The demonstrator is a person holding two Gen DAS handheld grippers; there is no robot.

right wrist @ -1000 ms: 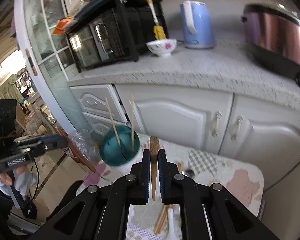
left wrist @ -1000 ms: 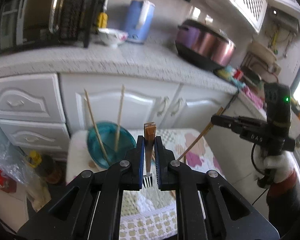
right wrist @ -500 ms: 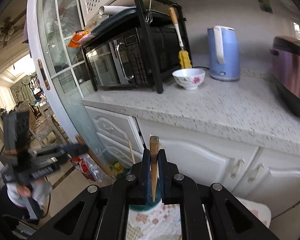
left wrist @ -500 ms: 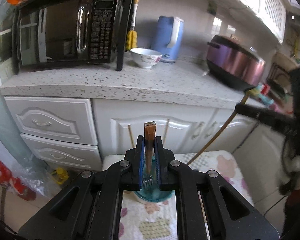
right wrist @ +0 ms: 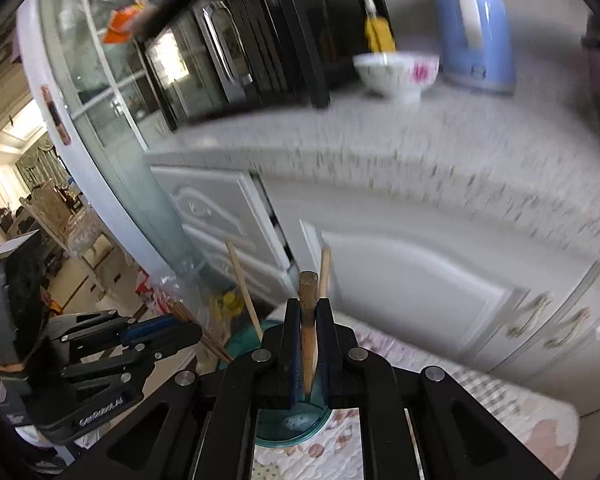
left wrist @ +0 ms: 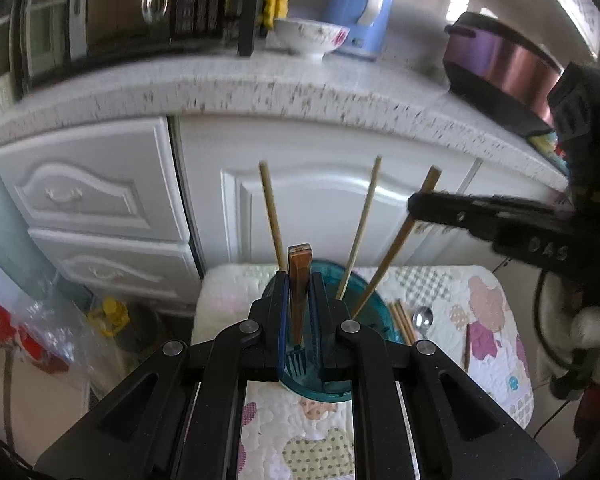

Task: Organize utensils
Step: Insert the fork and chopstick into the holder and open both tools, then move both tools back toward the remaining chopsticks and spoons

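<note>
Utensils are split between both tools and the table: the left tool (left wrist: 299,304) is clamped on a fork (left wrist: 298,280) with a brown handle, tines down over the teal holder (left wrist: 374,312). The right tool (right wrist: 309,334) grips a chopstick (right wrist: 309,304) — its lower end inside that holder, beside two more chopsticks (left wrist: 271,216). A spoon (left wrist: 423,317) lies on the patterned cloth (left wrist: 492,320) covering the table.

Wooden chopsticks (left wrist: 271,210) stand in a glossy teal plastic cup (left wrist: 374,312) on quilted cloth (left wrist: 496,320).
</note>
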